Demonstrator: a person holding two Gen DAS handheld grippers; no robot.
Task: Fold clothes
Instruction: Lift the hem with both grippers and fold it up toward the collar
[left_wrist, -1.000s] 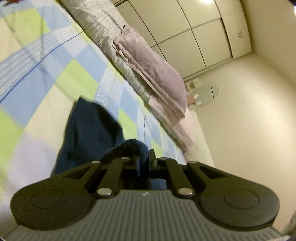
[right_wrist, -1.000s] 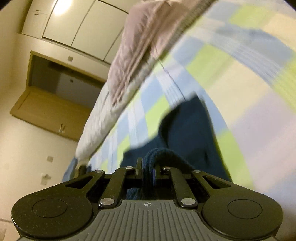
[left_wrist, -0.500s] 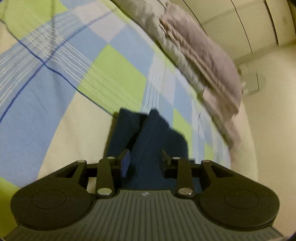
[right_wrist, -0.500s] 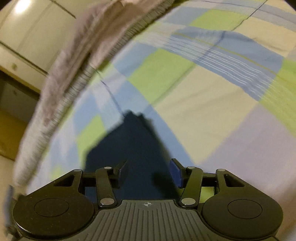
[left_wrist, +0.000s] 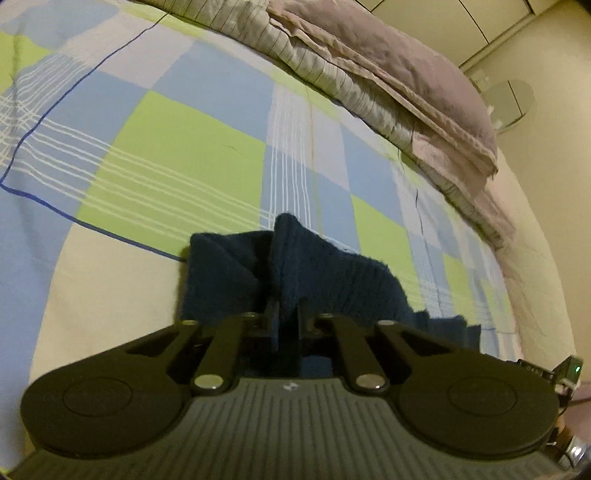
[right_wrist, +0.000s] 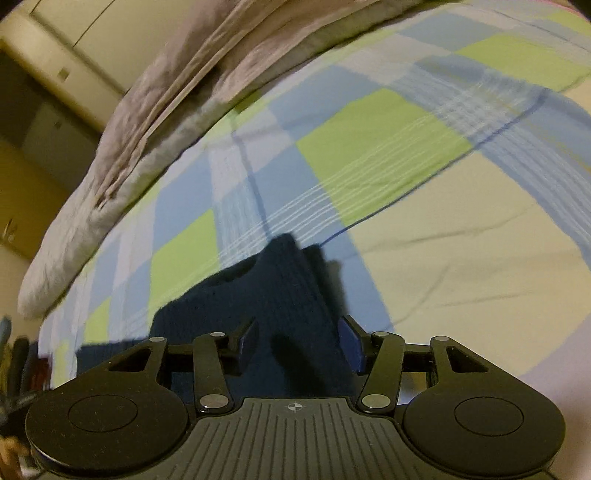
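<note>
A dark navy knitted garment (left_wrist: 325, 273) lies on a checked bedspread (left_wrist: 177, 162). In the left wrist view my left gripper (left_wrist: 287, 314) is shut on a raised fold of the garment, which stands up between the fingers. In the right wrist view the same garment (right_wrist: 258, 295) lies flat under my right gripper (right_wrist: 299, 339), whose jaws stand wide apart with nothing between them.
A folded pale striped and mauve duvet (left_wrist: 388, 77) lies along the far side of the bed, also in the right wrist view (right_wrist: 155, 122). Beyond the bed are cream walls and wardrobe doors (right_wrist: 74, 33). A round mirror (left_wrist: 513, 99) stands at the right.
Both grippers let go of the garment about half a second ago. Since then the left gripper has shut on a fold of it again; the right stays open over it.
</note>
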